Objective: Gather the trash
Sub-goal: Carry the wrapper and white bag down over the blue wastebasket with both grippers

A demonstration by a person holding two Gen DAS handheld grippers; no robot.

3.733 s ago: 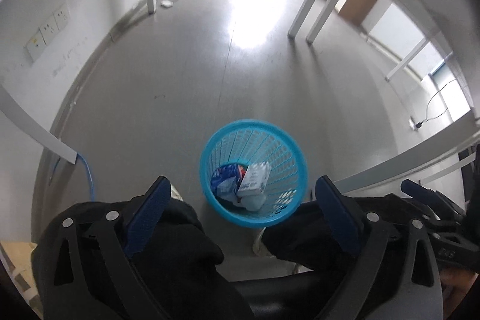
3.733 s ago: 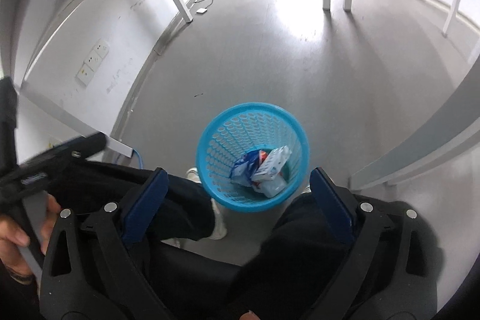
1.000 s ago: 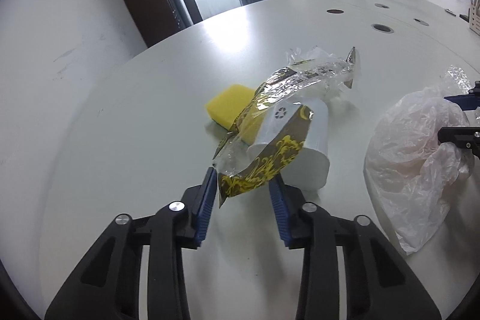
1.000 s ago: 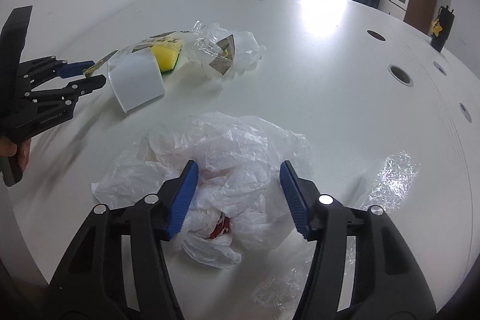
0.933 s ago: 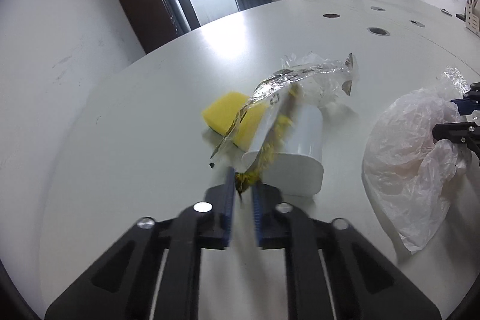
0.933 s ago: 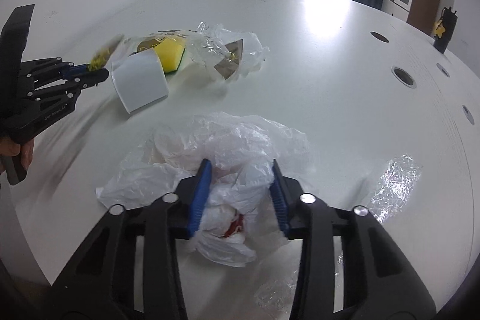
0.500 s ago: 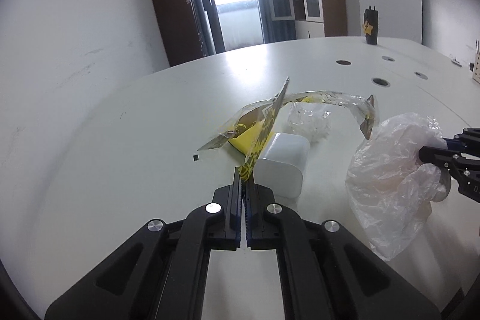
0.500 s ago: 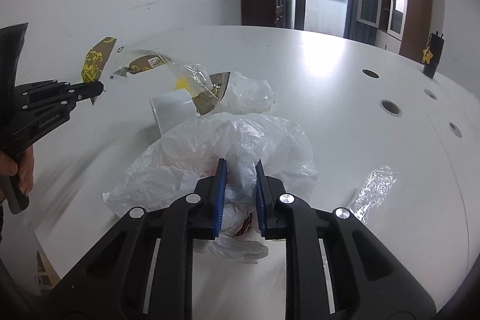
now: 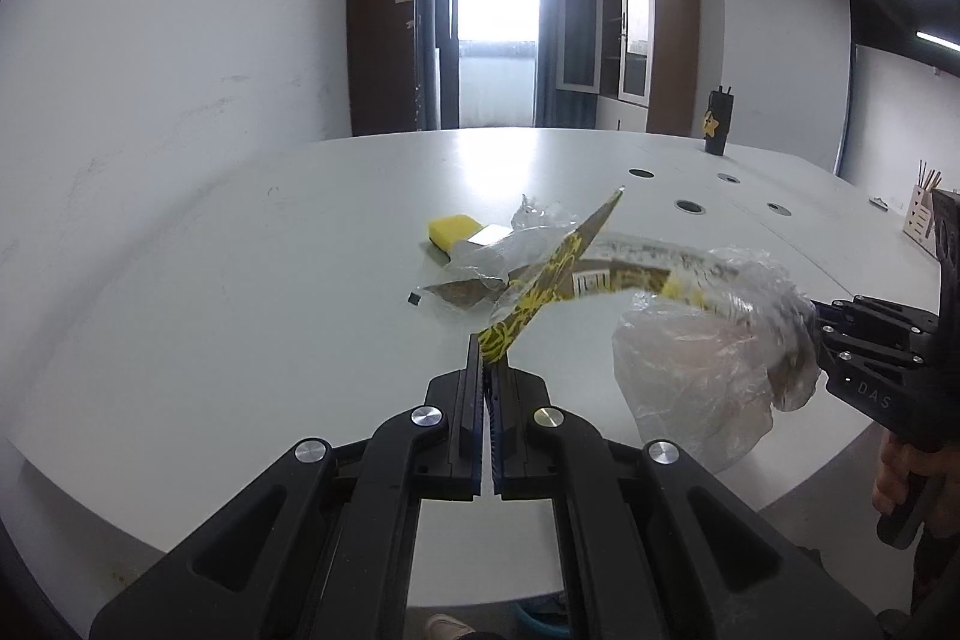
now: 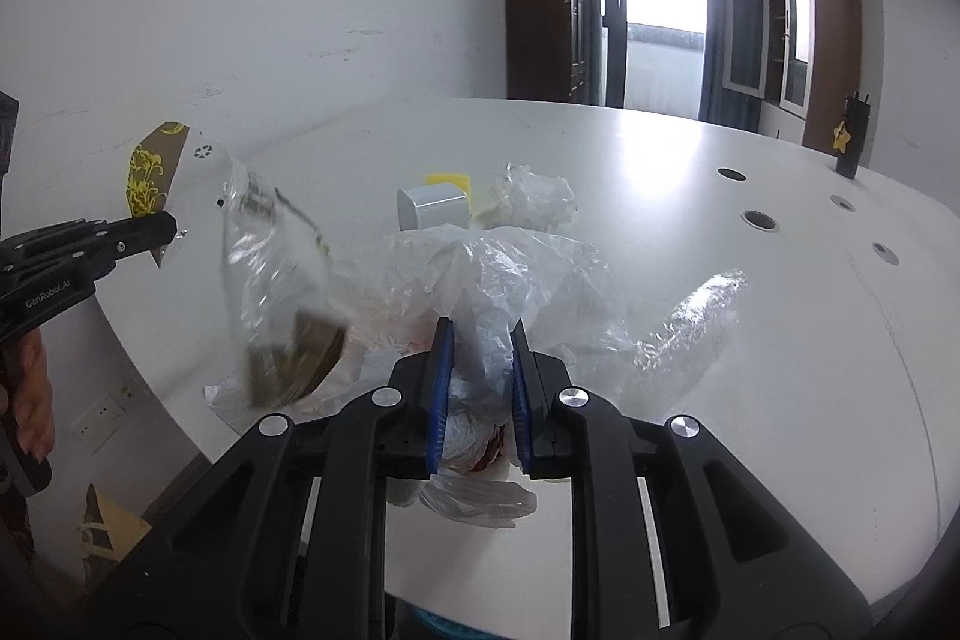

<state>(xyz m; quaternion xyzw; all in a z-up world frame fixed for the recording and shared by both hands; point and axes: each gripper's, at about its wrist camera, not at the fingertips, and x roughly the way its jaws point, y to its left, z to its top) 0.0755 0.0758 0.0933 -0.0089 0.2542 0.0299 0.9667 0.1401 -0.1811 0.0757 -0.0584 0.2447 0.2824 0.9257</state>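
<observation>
Plainly, left tool [image 9: 487, 349] pinches crinkly yellow-patterned wrapper [image 9: 543, 289]; right tool [image 10: 478, 340] pinches filmy plastic bag [image 10: 480, 274].

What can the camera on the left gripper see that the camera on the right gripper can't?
Only the left wrist view shows the wooden holder at the table's far right edge. Only the right wrist view shows the wall socket low by the floor and the clear film strip on the table. Both show the yellow-patterned wrapper pinched in the left gripper, the white plastic bag in the right gripper, and the yellow sponge.
</observation>
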